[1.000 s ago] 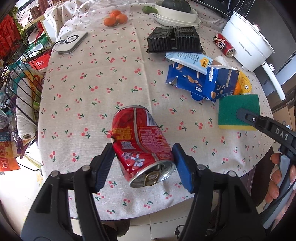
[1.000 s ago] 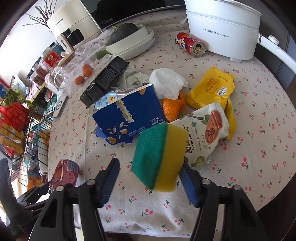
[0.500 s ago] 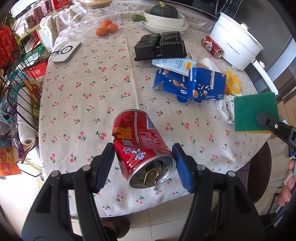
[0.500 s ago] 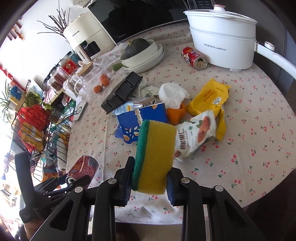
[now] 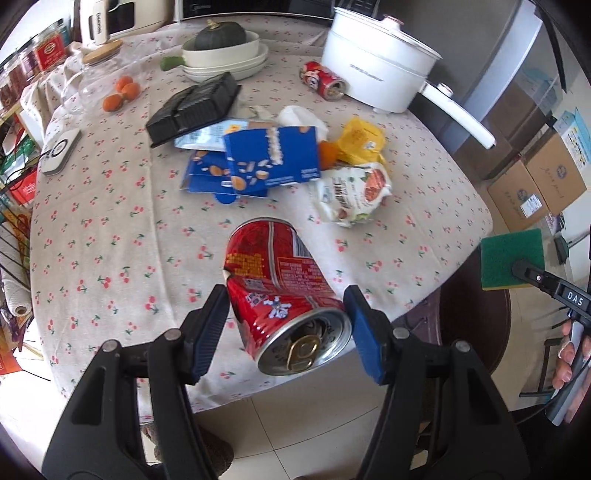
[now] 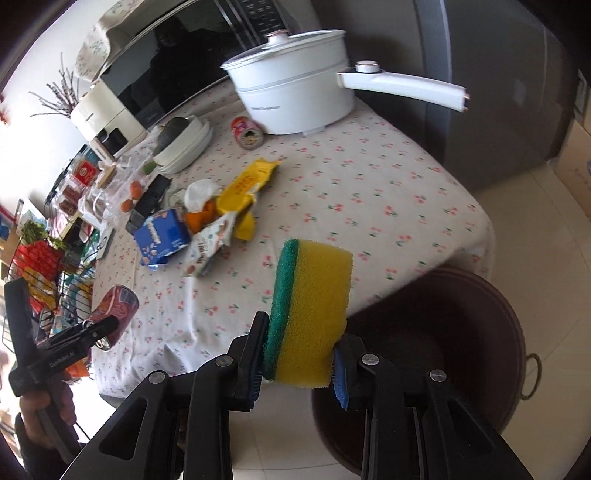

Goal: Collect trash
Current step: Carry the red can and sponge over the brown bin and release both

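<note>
Two downward-tilted grippers each pinched trash between their pads: the left gripper (image 5: 286, 325) a dented red can (image 5: 284, 295), the right gripper (image 6: 301, 363) a sponge (image 6: 312, 314).

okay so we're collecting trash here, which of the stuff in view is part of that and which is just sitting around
Part of the job:
dented red can, held in the left gripper
sponge, held in the right gripper
blue box
yellow wrapper
brown bin

Just sitting around:
white pot
squash
oranges

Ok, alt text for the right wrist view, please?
The right gripper clamps a yellow-and-green sponge above a dark brown bin beside the table. Wrappers and a white pot lie beyond.
</note>
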